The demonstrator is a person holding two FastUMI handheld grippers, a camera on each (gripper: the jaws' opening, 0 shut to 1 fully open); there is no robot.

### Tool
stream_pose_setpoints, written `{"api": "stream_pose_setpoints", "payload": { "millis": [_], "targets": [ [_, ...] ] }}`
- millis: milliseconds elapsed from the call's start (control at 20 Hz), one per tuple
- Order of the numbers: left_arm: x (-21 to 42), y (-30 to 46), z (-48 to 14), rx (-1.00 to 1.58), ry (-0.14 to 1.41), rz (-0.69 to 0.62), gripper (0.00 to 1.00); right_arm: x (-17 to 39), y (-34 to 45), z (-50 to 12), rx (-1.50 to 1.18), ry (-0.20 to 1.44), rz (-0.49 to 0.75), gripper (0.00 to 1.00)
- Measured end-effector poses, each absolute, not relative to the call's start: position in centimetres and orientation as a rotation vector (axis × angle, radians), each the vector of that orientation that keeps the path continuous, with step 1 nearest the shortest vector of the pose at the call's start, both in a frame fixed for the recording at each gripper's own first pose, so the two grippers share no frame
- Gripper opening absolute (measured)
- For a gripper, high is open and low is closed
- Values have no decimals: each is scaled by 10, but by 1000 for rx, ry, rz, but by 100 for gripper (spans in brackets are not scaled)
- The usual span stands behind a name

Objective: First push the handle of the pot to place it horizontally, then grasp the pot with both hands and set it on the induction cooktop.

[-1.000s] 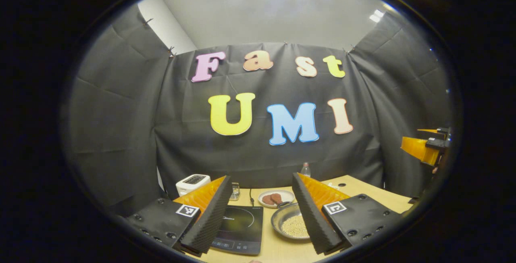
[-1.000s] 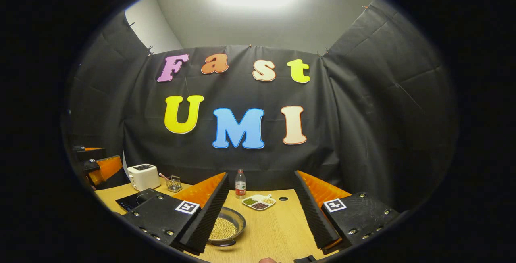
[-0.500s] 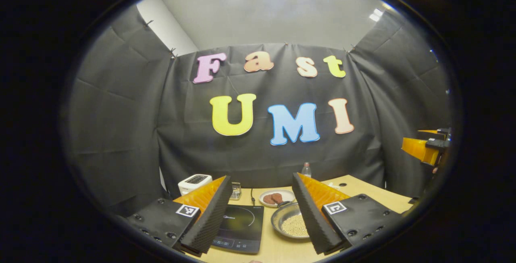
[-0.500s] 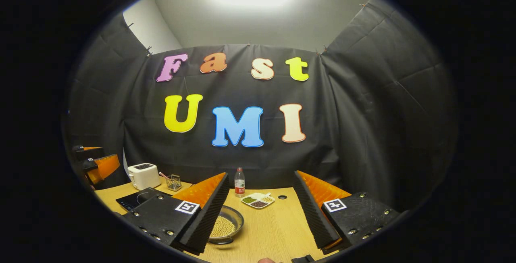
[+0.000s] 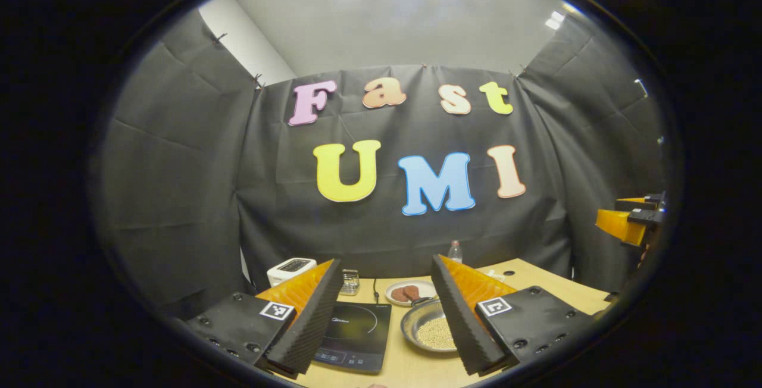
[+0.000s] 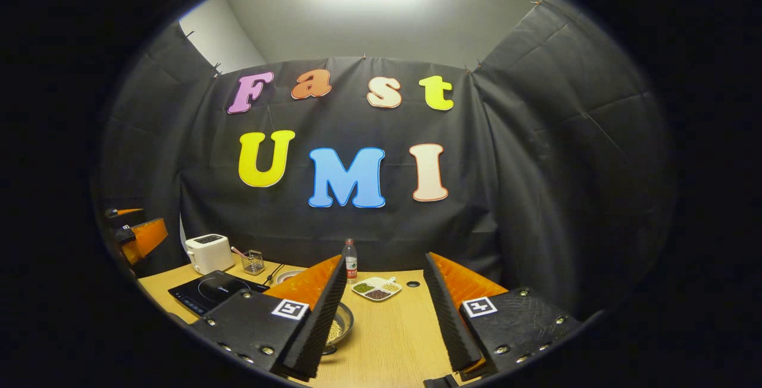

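Between the spread, empty fingers of the left gripper (image 5: 387, 316), the induction cooktop (image 5: 355, 335) is framed at 7 o'clock and the pot (image 5: 430, 331) of pale grains at 5 o'clock, both lying on the table (image 5: 411, 370). The right gripper (image 6: 381, 316) is likewise held open and empty above the table, with the pot (image 6: 336, 331) half hidden behind its 9 o'clock finger, presumably lined up for the handle push.

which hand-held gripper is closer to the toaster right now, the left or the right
Left. The left hand-held gripper hangs over the cooktop, with the toaster just behind its left finger. The right hand-held gripper sits past the pot, farther from the toaster.
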State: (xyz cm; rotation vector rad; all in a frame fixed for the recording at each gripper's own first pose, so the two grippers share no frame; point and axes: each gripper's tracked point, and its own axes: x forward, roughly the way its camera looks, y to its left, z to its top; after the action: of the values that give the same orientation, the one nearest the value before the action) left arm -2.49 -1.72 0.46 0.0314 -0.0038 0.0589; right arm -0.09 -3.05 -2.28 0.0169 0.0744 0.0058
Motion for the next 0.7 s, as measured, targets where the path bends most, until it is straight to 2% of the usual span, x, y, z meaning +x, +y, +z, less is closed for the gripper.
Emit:
{"api": "stream_pose_setpoints", "payload": {
  "millis": [50,200,250,300,350,400,450,500,550,600,650,700],
  "targets": [
    [-26,-18,6,32,-5,62,96,-2,-31,-23,18,76,9,76],
    [-29,-22,6,29,-7,76,96,0,-30,-25,11,81,34,60],
    [-31,-23,8,28,-7,84,96,1,-33,-26,12,77,38,60],
    [-31,-23,8,26,-11,97,96,2,-34,-28,17,84,51,41],
    [-32,-25,10,24,-15,105,100,2,-31,-32,20,99,74,37],
    [-34,-27,11,22,-17,114,96,2,-29,-37,16,117,92,35],
    [-35,-30,13,26,-20,122,96,10,-41,-44,4,112,57,35],
    [-37,-32,13,36,-24,132,97,5,-44,-39,8,115,74,12],
    [-38,-34,15,47,-27,143,96,7,-32,-47,19,129,120,2],
    [-40,-37,15,54,-28,153,91,-2,-26,-46,18,140,145,7],
    [-41,-39,15,56,-28,161,95,5,-28,-52,16,139,173,0],
    [-43,-41,15,60,-28,169,100,3,-22,-53,9,146,213,1]
  ]
}}
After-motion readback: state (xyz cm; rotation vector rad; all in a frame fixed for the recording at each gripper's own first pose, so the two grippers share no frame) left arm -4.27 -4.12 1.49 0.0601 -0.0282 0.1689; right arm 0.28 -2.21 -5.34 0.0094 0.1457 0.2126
